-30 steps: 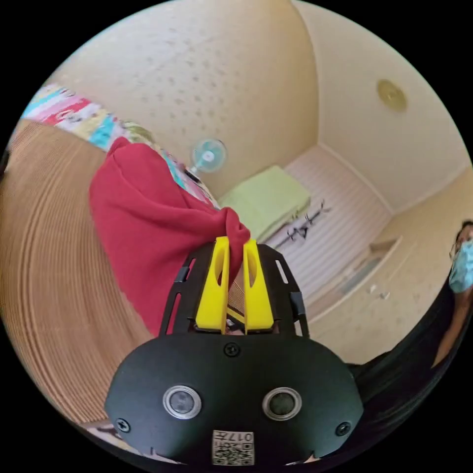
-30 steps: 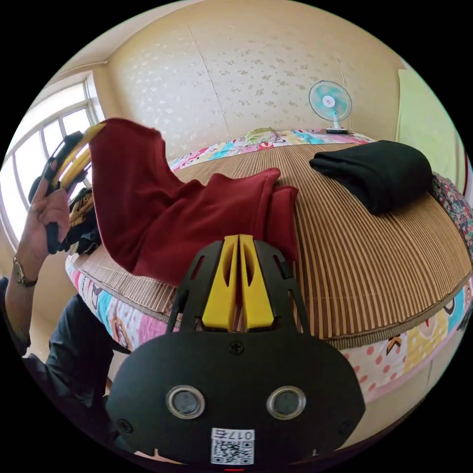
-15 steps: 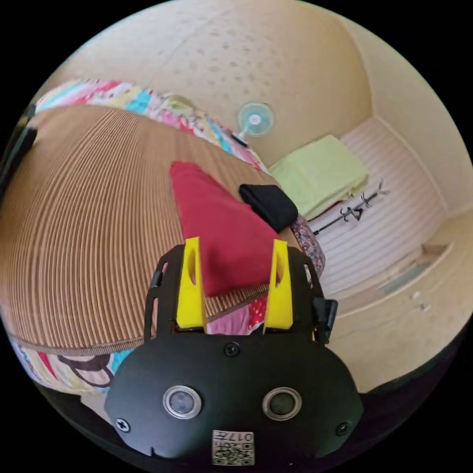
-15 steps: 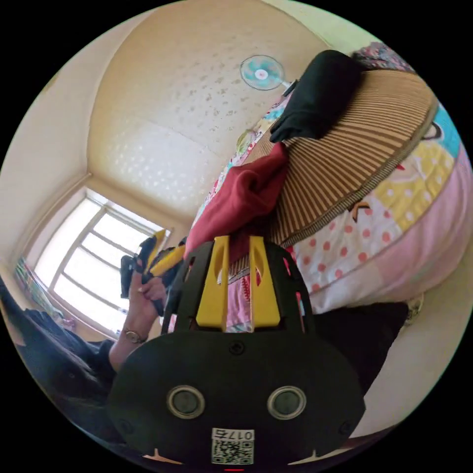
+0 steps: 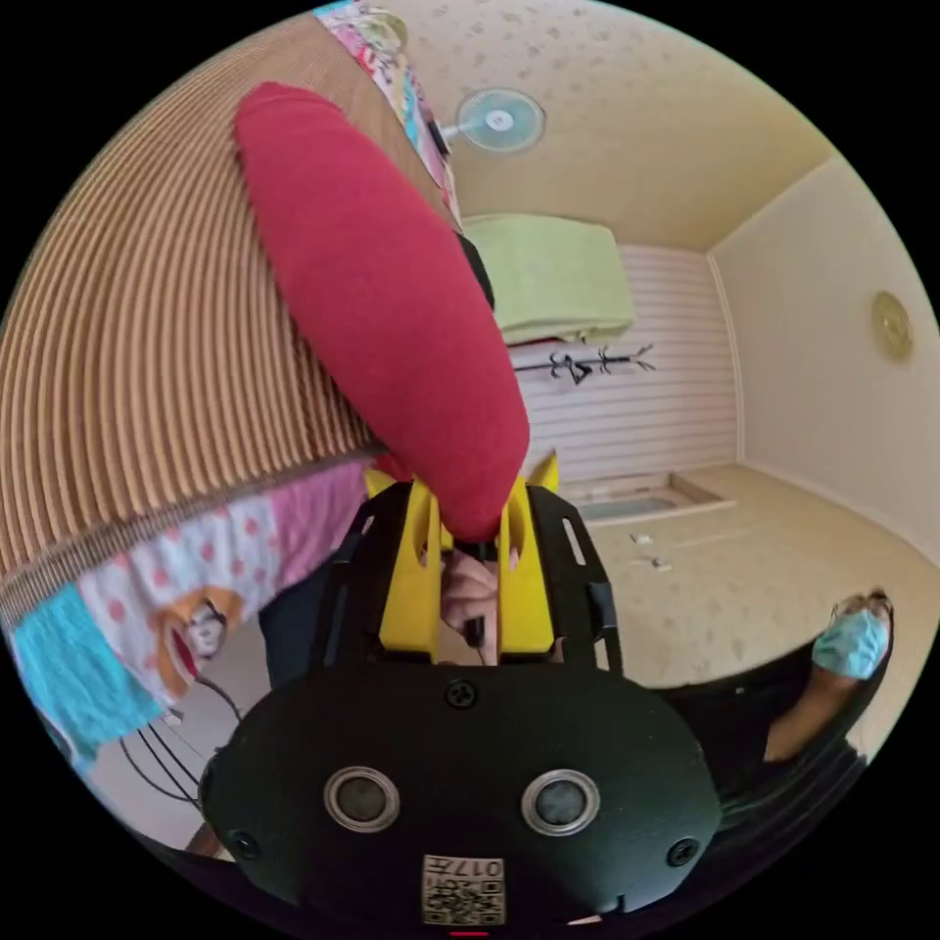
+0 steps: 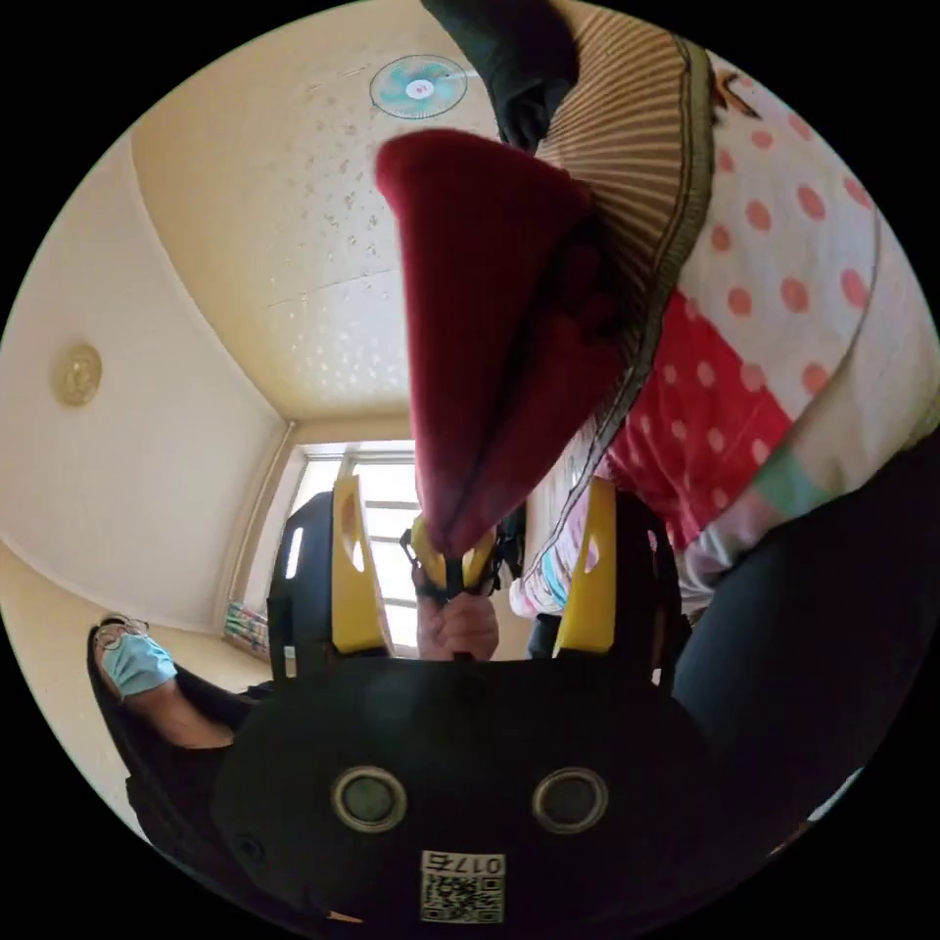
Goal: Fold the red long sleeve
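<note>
Two grippers, facing each other at the bed edge. Left gripper [image 5: 470, 499] is tipped up toward the mattress, jaws closed nearly together on the low tip of the one red long sleeve [image 5: 382, 284]. In the right gripper view that pinch shows at 6 o'clock of the garment [image 6: 490, 323], with the hand [image 6: 455, 622] holding the left gripper just under it. Right gripper [image 6: 475, 490] has its jaws spread wide, one on each side of that pinch, gripping nothing. The red long sleeve is a folded bundle, upper part lying on the striped woven mat [image 5: 147, 343], lower end hanging off the edge over the dotted patchwork sheet [image 6: 774, 294]. One black folded garment [image 6: 519, 49] lies on the mat at 12 o'clock of the red one. One fan [image 5: 497, 119] by the wall at 12 o'clock. One green cloth [image 5: 548, 279] hangs above a coat rack [image 5: 587, 362]. One window [image 6: 392, 529] is partly blocked by the grippers. One masked person [image 5: 847, 646] at 4 o'clock in the left gripper view.
</note>
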Tool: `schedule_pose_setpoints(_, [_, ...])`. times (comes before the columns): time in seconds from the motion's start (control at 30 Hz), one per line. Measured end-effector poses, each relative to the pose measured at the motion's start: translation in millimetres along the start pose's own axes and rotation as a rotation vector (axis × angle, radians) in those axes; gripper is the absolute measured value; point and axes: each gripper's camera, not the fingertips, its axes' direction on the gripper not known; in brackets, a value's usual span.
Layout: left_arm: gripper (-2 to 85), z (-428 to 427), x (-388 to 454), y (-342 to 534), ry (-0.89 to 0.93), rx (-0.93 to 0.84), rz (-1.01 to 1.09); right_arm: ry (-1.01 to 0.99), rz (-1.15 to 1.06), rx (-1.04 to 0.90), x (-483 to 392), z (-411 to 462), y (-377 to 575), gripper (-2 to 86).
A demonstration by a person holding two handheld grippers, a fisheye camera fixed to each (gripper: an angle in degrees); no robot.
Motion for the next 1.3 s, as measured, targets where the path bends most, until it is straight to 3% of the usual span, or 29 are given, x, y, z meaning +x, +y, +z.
schedule_pose_setpoints(0.1, [5.5, 20.9, 32.9, 47.4, 0.000, -0.123, 0.104, -0.272, -0.020, -0.034, 10.7, 11.6, -4.0, 23.9])
schedule_pose_setpoints(0.23, [3.0, 23.7, 69.6, 89.4, 0.044, -0.170, 0.253, -0.278, -0.213, 0.043, -19.0, -10.8, -10.2, 21.6])
schedule_pose_setpoints(0.37, [5.1, 23.3, 95.5, 114.5, -0.241, -0.256, 0.344, -0.309, -0.477, 0.203, -97.8, -62.2, -53.6, 19.6])
schedule_pose_setpoints(0.47, [5.5, 18.0, 99.0, 121.7, -0.446, -0.263, 0.352, -0.205, -0.680, 0.323, -168.9, -107.9, -89.4, 18.3])
schedule_pose_setpoints(0.57, [5.4, 7.3, 88.1, 122.2, -0.492, -0.215, 0.281, -0.041, -0.792, 0.500, -214.5, -146.6, -118.7, 17.1])
schedule_pose_setpoints(0.63, [5.2, 2.1, 79.3, 122.8, -0.477, -0.178, 0.236, 0.049, -0.758, 0.628, -212.6, -166.6, -141.9, 16.3])
schedule_pose_setpoints(0.73, [5.1, -1.0, 66.8, 126.9, -0.471, -0.124, 0.183, 0.187, -0.482, 0.823, -153.9, -187.0, -176.1, 14.9])
schedule_pose_setpoints(0.8, [4.9, -2.0, 53.7, 136.2, -0.564, -0.063, 0.090, 0.428, -0.152, 0.613, -81.8, -164.7, -201.0, 13.5])
schedule_pose_setpoints(0.83, [5.1, -1.4, 50.1, 138.4, -0.586, -0.056, 0.057, 0.490, -0.143, 0.528, -68.6, -148.5, -201.9, 13.1])
schedule_pose_setpoints(0.9, [5.4, 4.7, 42.9, 146.0, -0.640, -0.055, -0.010, 0.711, -0.297, 0.242, -36.0, -58.7, -174.8, 7.7])
schedule_pose_setpoints(0.97, [5.3, 9.6, 43.0, 149.9, -0.706, -0.061, -0.039, 0.814, -0.389, 0.156, -18.9, 6.0, -136.5, 5.8])
schedule_pose_setpoints(1.03, [5.3, 15.0, 46.6, 150.6, -0.802, -0.076, -0.053, 0.835, -0.455, 0.202, -17.2, 51.0, -96.4, 5.1])
schedule_pose_setpoints(1.17, [5.1, 18.1, 64.8, 144.8, -0.988, -0.053, -0.042, 0.880, -0.448, -0.035, -3.9, 166.0, -64.0, 3.2])
schedule_pose_setpoints(1.3, [0.8, 9.1, 67.6, 135.6, -1.025, -0.019, -0.130, 1.104, -0.673, -0.172, 8.4, 270.8, -24.2, 2.8])
